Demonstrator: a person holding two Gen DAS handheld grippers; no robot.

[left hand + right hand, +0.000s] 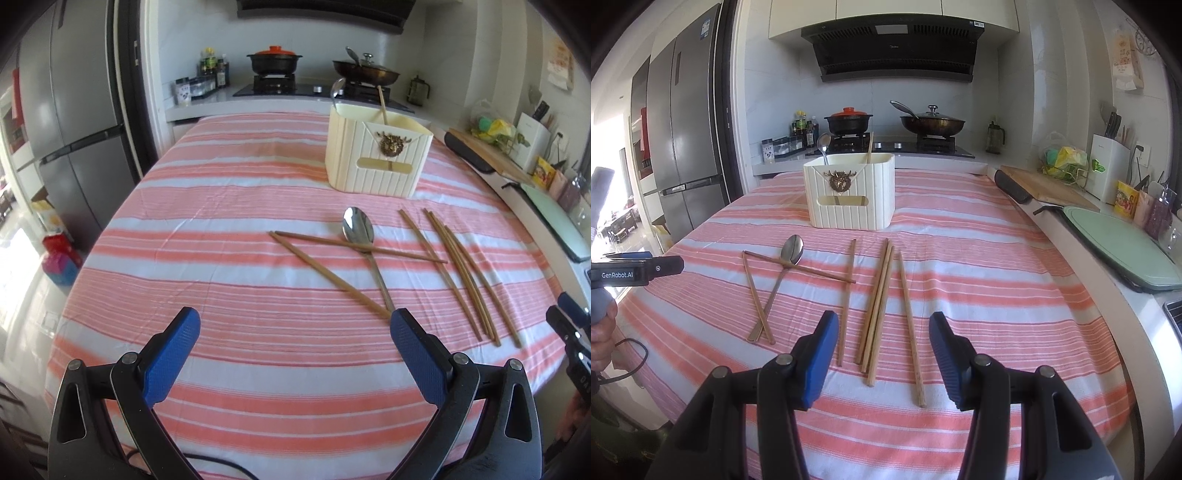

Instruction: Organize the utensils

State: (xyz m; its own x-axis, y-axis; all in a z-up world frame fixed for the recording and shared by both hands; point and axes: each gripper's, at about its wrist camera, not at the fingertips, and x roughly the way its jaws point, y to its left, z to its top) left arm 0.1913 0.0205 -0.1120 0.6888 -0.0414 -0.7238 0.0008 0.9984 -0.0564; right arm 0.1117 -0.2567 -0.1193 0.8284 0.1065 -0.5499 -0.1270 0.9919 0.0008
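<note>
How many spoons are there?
2. One spoon lies on the striped tablecloth with a chopstick crossing it. The other spoon stands in the cream holder. More could be hidden inside the holder.

Daylight is glaring in left of the fridge (687, 140), blowing out that side; fisheye edges are bending and darkening.

Utensil holder (849, 192) far-centre on tablecloth (960, 258), spoon and chopstick in it. Near: spoon (786, 266) under crossed chopsticks (798, 267) left, loose chopsticks (879, 306) right. Stove (886, 144) behind.
</note>
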